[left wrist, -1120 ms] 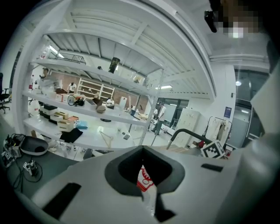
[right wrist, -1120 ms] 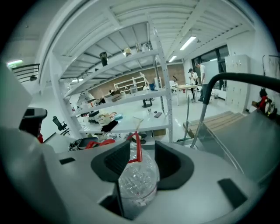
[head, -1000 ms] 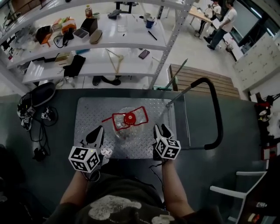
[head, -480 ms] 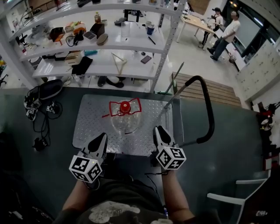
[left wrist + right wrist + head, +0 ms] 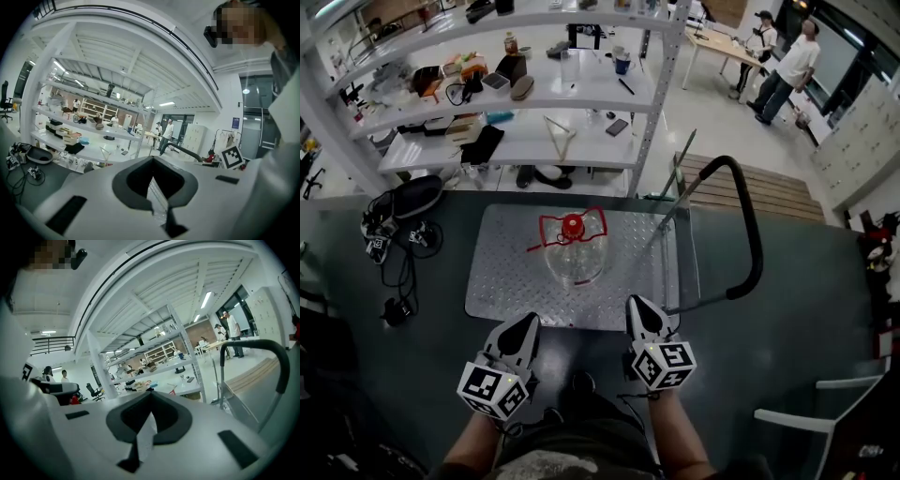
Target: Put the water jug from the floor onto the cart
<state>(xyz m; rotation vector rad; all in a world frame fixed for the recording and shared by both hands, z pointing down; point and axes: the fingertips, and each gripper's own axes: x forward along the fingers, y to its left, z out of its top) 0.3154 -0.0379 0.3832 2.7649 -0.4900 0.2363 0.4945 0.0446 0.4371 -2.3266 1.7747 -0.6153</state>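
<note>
The clear water jug point(image 5: 575, 255) with a red cap and red handle stands upright in the middle of the cart's metal platform point(image 5: 506, 277). Neither gripper touches it. My left gripper point(image 5: 525, 328) is below the platform's near edge, left of the jug, with its jaws shut and empty point(image 5: 153, 161). To the right, at that same edge, is my right gripper point(image 5: 639, 307). Its jaws have just been closing and now meet with nothing between them point(image 5: 151, 394).
The cart's black push handle point(image 5: 752, 234) rises at its right side. A white shelving rack point(image 5: 534, 103) loaded with clutter stands behind the cart. Cables and a bag point(image 5: 394, 211) lie left, a wooden pallet point(image 5: 773, 187) back right, a white frame point(image 5: 820, 417) near right.
Both grippers have drawn back toward me, from either side of the jug to the cart's near edge. The jug stays standing on the platform.
</note>
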